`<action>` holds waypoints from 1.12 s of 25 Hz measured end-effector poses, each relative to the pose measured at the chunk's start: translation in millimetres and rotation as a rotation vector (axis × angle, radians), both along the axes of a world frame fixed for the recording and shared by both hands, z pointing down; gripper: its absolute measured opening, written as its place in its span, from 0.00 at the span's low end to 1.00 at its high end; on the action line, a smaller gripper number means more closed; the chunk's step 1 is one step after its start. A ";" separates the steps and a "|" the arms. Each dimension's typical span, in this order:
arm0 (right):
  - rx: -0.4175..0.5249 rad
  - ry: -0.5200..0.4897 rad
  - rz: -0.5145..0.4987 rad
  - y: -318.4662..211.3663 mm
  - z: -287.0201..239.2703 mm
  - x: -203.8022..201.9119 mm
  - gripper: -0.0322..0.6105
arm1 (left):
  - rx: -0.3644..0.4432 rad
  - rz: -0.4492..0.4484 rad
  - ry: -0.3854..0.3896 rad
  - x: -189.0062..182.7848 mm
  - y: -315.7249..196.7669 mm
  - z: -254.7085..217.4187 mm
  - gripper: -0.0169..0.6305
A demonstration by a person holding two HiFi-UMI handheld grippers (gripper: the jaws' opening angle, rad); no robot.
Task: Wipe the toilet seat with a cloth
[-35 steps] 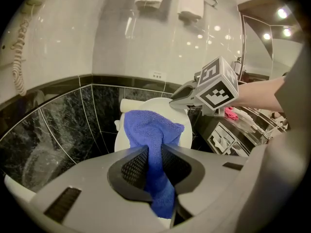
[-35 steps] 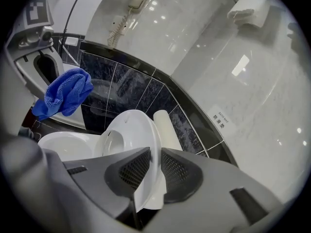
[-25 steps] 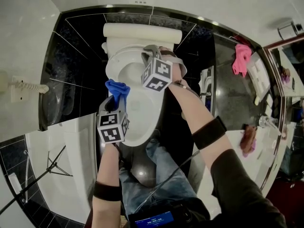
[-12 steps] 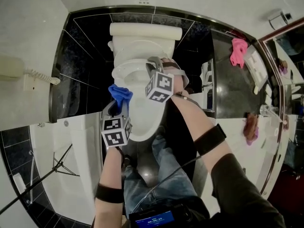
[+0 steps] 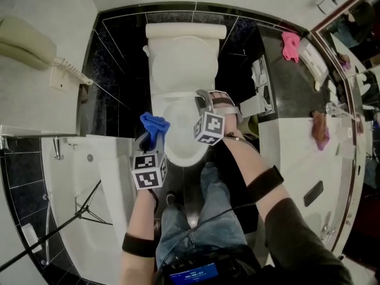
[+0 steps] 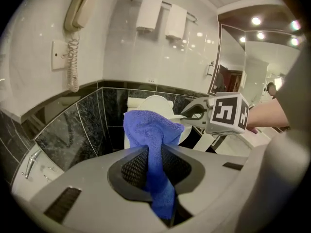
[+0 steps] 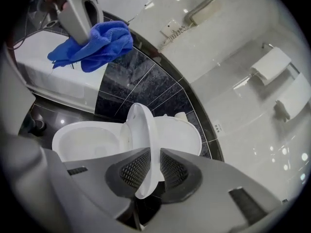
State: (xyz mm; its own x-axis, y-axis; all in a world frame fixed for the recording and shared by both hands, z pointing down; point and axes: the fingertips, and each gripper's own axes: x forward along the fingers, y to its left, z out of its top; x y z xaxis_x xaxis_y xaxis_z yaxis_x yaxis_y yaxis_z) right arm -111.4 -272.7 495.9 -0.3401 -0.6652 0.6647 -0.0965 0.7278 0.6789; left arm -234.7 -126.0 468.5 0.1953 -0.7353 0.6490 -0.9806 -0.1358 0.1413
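A white toilet (image 5: 185, 150) stands below me against a black tiled wall. Its seat (image 5: 183, 64) is tilted up over the back of the bowl. My right gripper (image 5: 203, 97) is shut on the seat's edge. In the right gripper view the thin white seat (image 7: 143, 140) stands on edge between that gripper's (image 7: 149, 171) mesh pads, with the bowl (image 7: 82, 137) to its left. A blue cloth (image 5: 154, 125) bunches out of my left gripper (image 5: 148, 138), which is shut on it at the bowl's left side. The left gripper view shows the cloth (image 6: 151, 130) pinched in the left gripper (image 6: 153, 161).
A wall phone (image 5: 27, 40) hangs at the left. A white bathtub (image 5: 89, 177) and a tripod (image 5: 71, 215) are at the lower left. At the right is a counter with a pink cloth (image 5: 291, 45). Folded towels (image 6: 165, 18) hang high on the wall. My jeans-clad legs (image 5: 196, 218) are before the bowl.
Both grippers have moved toward me. The right one has drawn the seat's edge forward, so the seat leans further over the bowl. The blue cloth came along in the left gripper.
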 end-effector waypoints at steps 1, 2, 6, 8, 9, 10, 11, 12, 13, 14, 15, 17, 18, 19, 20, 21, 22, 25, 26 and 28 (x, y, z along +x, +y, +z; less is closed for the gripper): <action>0.009 0.010 0.012 14.1 4.6 1.6 0.18 | 0.007 0.011 0.003 -2.6 10.6 0.7 0.13; 0.019 0.018 0.024 27.4 9.1 2.9 0.18 | 0.013 0.021 0.007 -4.6 21.1 1.8 0.13; 0.053 0.039 0.054 73.5 29.8 7.0 0.18 | 0.022 0.051 0.010 -9.4 61.4 17.5 0.13; 0.061 0.046 0.056 94.4 41.6 10.1 0.18 | 0.014 0.057 0.007 -9.8 80.3 29.7 0.13; 0.060 0.054 0.052 105.8 49.2 12.6 0.18 | 0.003 0.055 0.009 -9.1 91.0 36.2 0.13; 0.058 0.063 0.046 117.5 57.7 15.2 0.18 | -0.009 0.051 0.011 -8.0 102.0 43.0 0.13; 0.056 0.070 0.039 128.3 65.8 17.4 0.18 | -0.021 0.046 0.012 -6.6 112.4 49.9 0.13; 0.058 0.071 0.033 137.8 72.4 18.6 0.18 | -0.030 0.040 0.012 -4.9 121.4 56.9 0.13; 0.065 0.066 0.027 145.9 77.6 18.8 0.18 | -0.036 0.034 0.010 -3.0 129.0 63.9 0.13; 0.080 0.059 0.023 153.2 82.6 18.7 0.19 | -0.038 0.028 0.008 -1.1 135.5 71.1 0.13; 0.097 0.055 0.019 160.5 88.4 19.1 0.19 | -0.037 0.022 0.005 0.9 141.0 78.4 0.13; 0.132 0.051 0.003 173.4 102.6 19.7 0.19 | -0.023 0.007 0.003 5.6 147.9 93.6 0.13; 0.149 0.047 -0.011 178.8 110.3 19.1 0.19 | -0.014 -0.004 0.002 8.7 150.3 101.7 0.13; 0.157 0.039 -0.023 186.2 118.9 18.5 0.19 | -0.008 -0.012 -0.001 12.7 154.3 110.3 0.13; 0.155 0.029 -0.029 196.6 129.1 19.4 0.20 | -0.008 -0.014 -0.004 17.7 160.6 119.4 0.13; 0.152 0.021 -0.031 207.5 140.3 21.8 0.20 | -0.010 -0.013 -0.008 23.3 167.5 128.7 0.13; 0.151 0.017 -0.033 216.5 150.8 24.3 0.20 | -0.011 -0.012 -0.010 28.5 173.7 137.8 0.13; 0.149 0.001 -0.043 236.1 178.3 25.3 0.21 | -0.018 -0.016 -0.016 38.9 189.8 165.3 0.13; 0.150 -0.003 -0.047 241.6 187.2 25.1 0.21 | -0.023 -0.016 -0.018 42.2 195.0 174.8 0.13; 0.151 -0.011 -0.058 251.6 204.7 26.0 0.21 | -0.031 -0.013 -0.025 49.3 204.5 193.0 0.13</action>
